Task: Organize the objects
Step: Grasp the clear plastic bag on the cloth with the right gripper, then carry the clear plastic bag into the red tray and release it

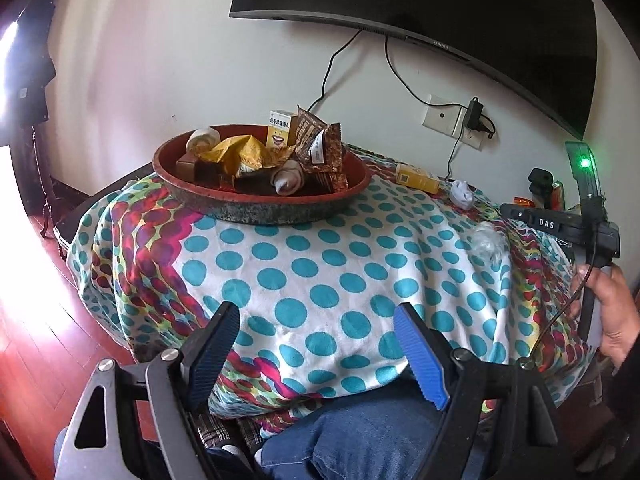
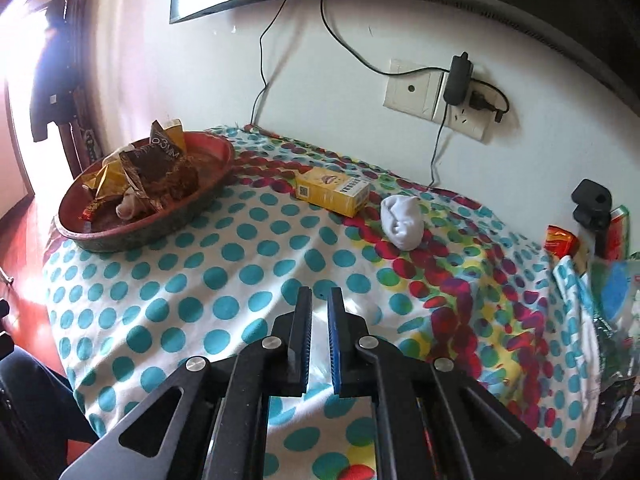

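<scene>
A red round tray [image 1: 192, 194] [image 2: 80, 236] stands at the far left of the dotted cloth, filled with snack packets, small boxes and rolled socks. A yellow box [image 2: 332, 194] [image 1: 418, 178] lies on the cloth near the wall. A rolled white sock [image 2: 402, 222] [image 1: 460, 194] lies just right of it. My left gripper [image 1: 318, 320] is open and empty over the cloth's near edge. My right gripper [image 2: 319, 298] is shut on a thin clear plastic wrapper [image 2: 318, 340], which shows as a white tuft [image 1: 488, 242] in the left wrist view.
The cloth-covered table [image 2: 240, 272] stands against a white wall with a socket and charger [image 2: 456, 80] and a TV [image 1: 440, 8] above. Red packets [image 2: 560, 240] and a black clamp [image 2: 592, 204] sit at the right edge. Red wooden floor lies to the left.
</scene>
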The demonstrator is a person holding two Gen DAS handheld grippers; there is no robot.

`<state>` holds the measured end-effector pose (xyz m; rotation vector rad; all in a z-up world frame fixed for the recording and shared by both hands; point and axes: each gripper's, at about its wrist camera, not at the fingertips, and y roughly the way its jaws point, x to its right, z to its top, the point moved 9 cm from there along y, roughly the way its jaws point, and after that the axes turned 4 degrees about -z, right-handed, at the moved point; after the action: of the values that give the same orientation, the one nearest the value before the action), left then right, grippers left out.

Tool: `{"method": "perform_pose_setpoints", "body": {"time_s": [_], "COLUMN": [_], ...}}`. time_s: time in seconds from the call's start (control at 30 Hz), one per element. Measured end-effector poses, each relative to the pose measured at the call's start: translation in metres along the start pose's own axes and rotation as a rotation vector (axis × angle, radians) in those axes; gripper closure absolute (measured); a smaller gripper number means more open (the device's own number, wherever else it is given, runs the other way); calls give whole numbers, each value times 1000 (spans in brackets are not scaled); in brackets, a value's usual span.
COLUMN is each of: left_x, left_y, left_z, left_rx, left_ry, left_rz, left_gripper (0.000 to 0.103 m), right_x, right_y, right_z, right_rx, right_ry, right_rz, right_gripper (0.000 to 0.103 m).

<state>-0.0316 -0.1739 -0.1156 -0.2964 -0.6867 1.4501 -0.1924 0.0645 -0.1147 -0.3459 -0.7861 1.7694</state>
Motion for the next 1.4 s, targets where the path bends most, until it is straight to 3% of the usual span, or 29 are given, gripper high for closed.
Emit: {"method": "perform_pose_setpoints", "body": {"time_s": [0.07, 0.1, 0.13, 0.17, 0.27, 0.33, 0.4, 0.5, 0.57, 0.67, 0.97, 1.1, 1.17, 1.23, 1.27, 1.3, 1.33, 1.37, 1.4], "left_x": [3, 5, 7, 8, 11, 12, 13, 12, 12, 9, 9, 5, 4, 4, 4, 4, 4, 5, 6], "left_y": [-1, -1, -2, -2, 0, 1, 3, 4, 4, 5, 11, 7, 5, 4, 4, 4, 4, 4, 4], "left_z": [0, 0, 0, 0, -3, -5, -7, -8, -8, -10, -13, -11, -9, -9, -9, -10, -10, -10, -10], "left_rx": [1, 2, 4, 4, -6, -16, -27, -30, -31, -39, -54, -43, -38, -38, -39, -43, -44, -44, -43], "left_ry": [2, 8, 14, 20, 27, 26, 22, 23, 21, 15, 7, -5, -13, -7, -5, -5, -8, -10, -9], "left_rz": [-8, -14, -16, -18, -23, -27, -28, -26, -25, -19, -21, -18, -24, -23, -20, -21, -22, -23, -24], "left_gripper": [21, 21, 21, 21, 21, 21, 21, 21, 21, 21, 21, 21, 21, 21, 21, 21, 21, 21, 21], "right_x": [0, 1, 3, 6, 7, 10, 10, 3, -3, -5, -14, -23, -27, -29, -28, -24, -22, -24, -24], "right_y": [8, 13, 19, 23, 32, 42, 51, 53, 56, 52, 3, 8, 25, 39, 47, 56, 64, 72, 79], "right_z": [-4, -8, -15, -20, -32, -35, -36, -31, -28, -21, 22, 30, 16, 6, 4, 2, 1, -1, -2], "right_rx": [-37, -58, -96, -118, -121, -122, -133, -115, -106, -73, 53, 29, -43, -76, -80, -83, -101, -124, -142], "right_ry": [-15, -22, -25, -22, 12, 20, 58, 47, 23, 17, -20, -44, -39, -25, -28, -22, 1, 45, 85], "right_rz": [28, 35, 24, 3, 13, -18, 8, 21, 23, 17, 21, -11, -4, 12, -19, -61, -63, -9, 32], "right_gripper": [79, 41, 9, 9, 13, 38, 59, 65, 87, 96, 98, 96, 80, 17, 14, 22, 39, 53, 75]}}
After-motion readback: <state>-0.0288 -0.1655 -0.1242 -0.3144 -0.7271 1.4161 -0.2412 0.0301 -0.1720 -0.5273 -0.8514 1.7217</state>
